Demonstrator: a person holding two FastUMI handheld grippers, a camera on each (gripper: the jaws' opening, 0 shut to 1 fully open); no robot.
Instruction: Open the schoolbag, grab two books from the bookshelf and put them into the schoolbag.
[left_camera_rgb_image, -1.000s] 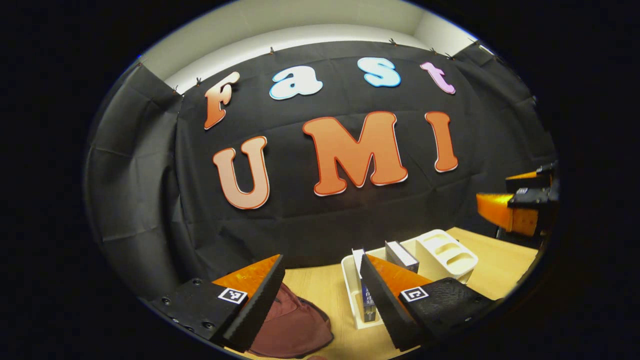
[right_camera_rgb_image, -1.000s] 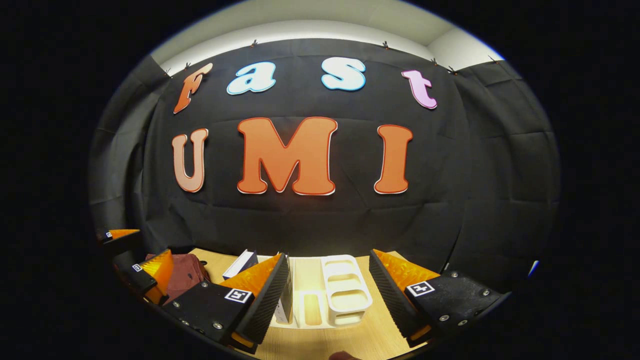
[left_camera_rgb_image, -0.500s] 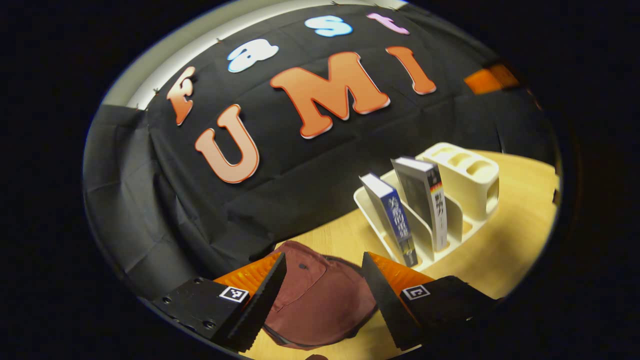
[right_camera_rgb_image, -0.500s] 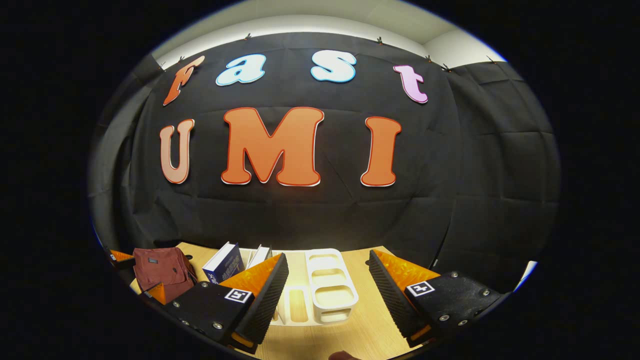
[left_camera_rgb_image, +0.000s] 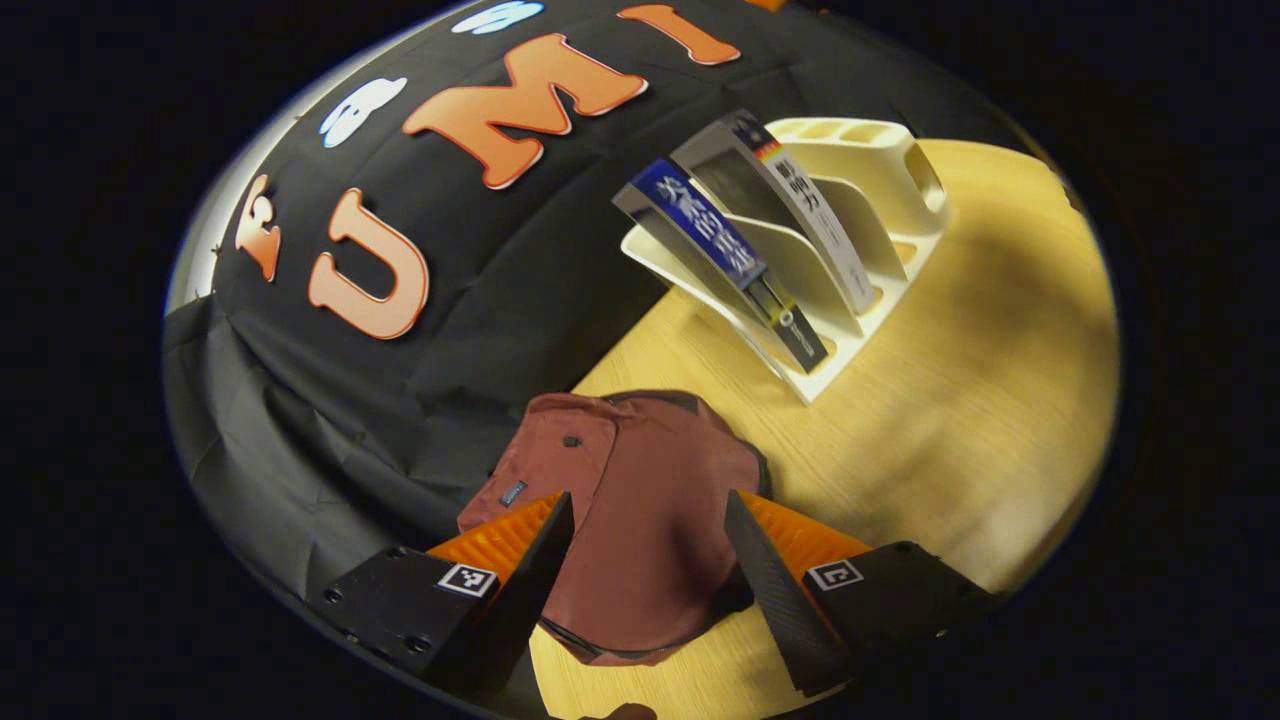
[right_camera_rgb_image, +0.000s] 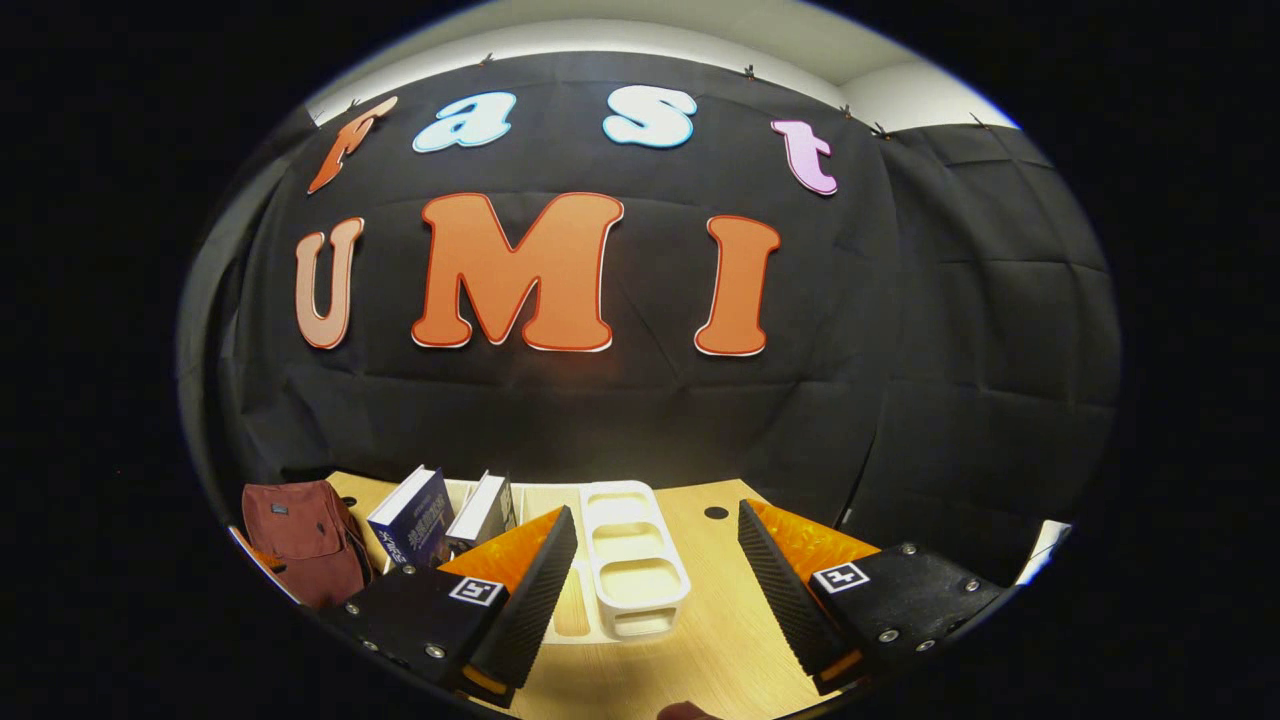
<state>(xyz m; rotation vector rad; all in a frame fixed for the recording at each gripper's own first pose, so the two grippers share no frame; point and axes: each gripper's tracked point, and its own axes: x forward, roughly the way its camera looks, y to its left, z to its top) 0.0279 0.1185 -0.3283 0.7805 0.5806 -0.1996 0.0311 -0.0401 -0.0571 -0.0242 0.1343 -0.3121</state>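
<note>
Our open left gripper (left_camera_rgb_image: 640, 560) above the schoolbag (left_camera_rgb_image: 630, 500); right gripper (right_camera_rgb_image: 650, 580) open.
Two books (left_camera_rgb_image: 735, 235) lean in the bookshelf (left_camera_rgb_image: 880, 190) by the tabletop's (left_camera_rgb_image: 950, 400) back edge, spine writing blurred.

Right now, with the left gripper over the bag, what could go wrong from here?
The left gripper is open above the soft, closed schoolbag; a pinch may catch loose cloth instead of the flap. The bag lies near the table's edge, so a tug could drag it off. The two books lean tilted in the light bookshelf; pulling one might shift the rack.
</note>
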